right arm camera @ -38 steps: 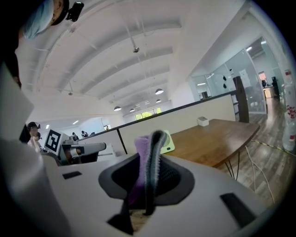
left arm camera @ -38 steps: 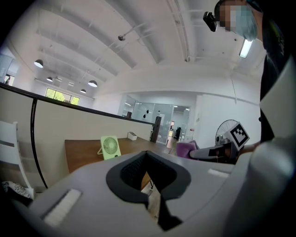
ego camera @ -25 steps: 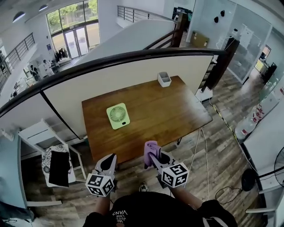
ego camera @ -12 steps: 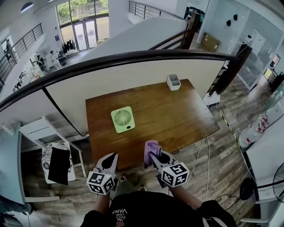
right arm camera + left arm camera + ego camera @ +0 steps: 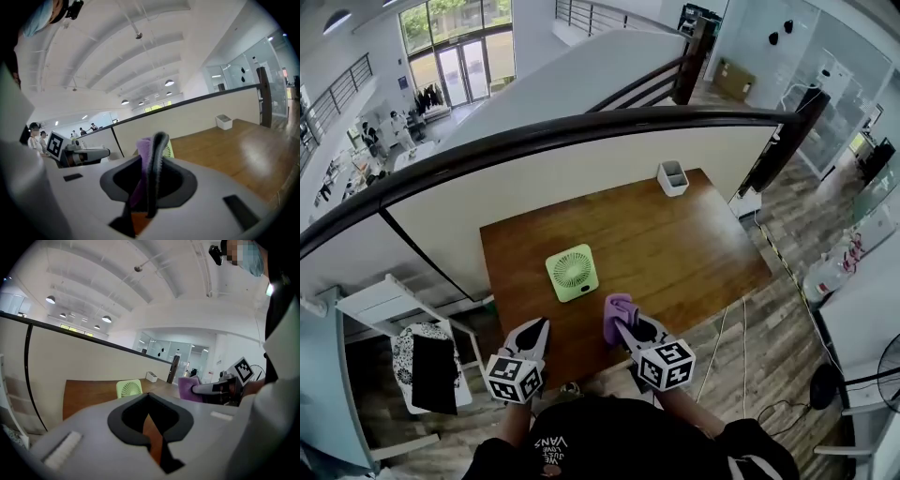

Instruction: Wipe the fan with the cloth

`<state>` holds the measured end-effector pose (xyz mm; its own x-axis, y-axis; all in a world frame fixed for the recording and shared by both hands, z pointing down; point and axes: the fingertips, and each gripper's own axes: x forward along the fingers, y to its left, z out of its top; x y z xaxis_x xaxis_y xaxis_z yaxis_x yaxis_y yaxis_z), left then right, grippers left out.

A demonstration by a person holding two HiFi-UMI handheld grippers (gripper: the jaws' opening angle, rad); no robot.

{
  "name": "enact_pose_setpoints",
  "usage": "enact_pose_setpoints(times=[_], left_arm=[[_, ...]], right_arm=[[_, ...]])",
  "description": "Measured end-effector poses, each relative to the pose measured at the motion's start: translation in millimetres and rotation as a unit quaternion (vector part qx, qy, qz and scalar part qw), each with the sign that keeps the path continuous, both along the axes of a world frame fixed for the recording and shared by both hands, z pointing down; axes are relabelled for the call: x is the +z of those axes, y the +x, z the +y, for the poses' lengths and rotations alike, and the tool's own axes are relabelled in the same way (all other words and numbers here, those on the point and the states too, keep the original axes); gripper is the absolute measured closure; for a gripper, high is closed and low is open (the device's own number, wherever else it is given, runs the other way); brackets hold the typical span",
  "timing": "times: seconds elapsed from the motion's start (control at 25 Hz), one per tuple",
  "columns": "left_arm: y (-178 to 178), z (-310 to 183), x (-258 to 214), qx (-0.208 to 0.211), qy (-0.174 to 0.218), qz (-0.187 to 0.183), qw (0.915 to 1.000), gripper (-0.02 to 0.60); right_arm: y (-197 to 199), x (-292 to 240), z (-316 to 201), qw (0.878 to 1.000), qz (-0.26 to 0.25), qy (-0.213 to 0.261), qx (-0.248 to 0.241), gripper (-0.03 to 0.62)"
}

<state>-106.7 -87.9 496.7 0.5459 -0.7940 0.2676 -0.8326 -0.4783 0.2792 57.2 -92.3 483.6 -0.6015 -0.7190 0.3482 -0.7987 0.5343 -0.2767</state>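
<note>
Now head view: fan (image 5: 573, 273) on table (image 5: 694, 253) looks closer than a second ago (approach only, no wiping yet). Left gripper view: left gripper (image 5: 149, 401) clenched, empty. Right gripper view: right gripper (image 5: 152, 168) pinches purple cloth (image 5: 143, 152)

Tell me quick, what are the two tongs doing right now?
Left tongs: closed, holding nothing.
Right tongs: closed on the purple cloth.
</note>
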Motion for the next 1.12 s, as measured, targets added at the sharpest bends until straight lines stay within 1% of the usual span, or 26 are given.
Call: enact_pose_setpoints(times=[0.2,0.32,0.4,0.64,0.8,0.84,0.88,0.92,1.12], left_arm=[[-16,-29,16,0.036,-0.007,0.003,0.9993,0.571],[-14,-38,27,0.078,-0.009,0.017,0.9968,0.569],[-12,-46,39,0.093,-0.017,0.020,0.9953,0.569],[-8,-67,74,0.085,-0.050,0.020,0.9950,0.566],[-5,-86,91,0.075,-0.063,0.020,0.9950,0.562],[-4,-89,94,0.071,-0.068,0.022,0.9949,0.530],[-3,-91,97,0.068,-0.075,0.024,0.9946,0.460],[-2,-93,101,0.065,-0.081,0.025,0.9943,0.433],[4,-106,125,0.054,-0.112,0.025,0.9919,0.431]], right_arm=[[-23,10,-21,1.000,0.009,-0.005,0.020,0.502],[-33,17,-27,0.999,0.015,-0.010,0.029,0.502],[-40,22,-33,0.999,0.023,-0.010,0.028,0.502],[-49,37,-49,0.999,0.047,-0.016,0.008,0.502],[-55,47,-68,0.997,0.068,-0.011,-0.026,0.502],[-56,49,-71,0.997,0.069,-0.014,-0.034,0.502],[-57,51,-75,0.997,0.069,-0.018,-0.042,0.502],[-59,54,-78,0.996,0.068,-0.021,-0.048,0.502],[-67,67,-96,0.993,0.076,-0.027,-0.081,0.502]])
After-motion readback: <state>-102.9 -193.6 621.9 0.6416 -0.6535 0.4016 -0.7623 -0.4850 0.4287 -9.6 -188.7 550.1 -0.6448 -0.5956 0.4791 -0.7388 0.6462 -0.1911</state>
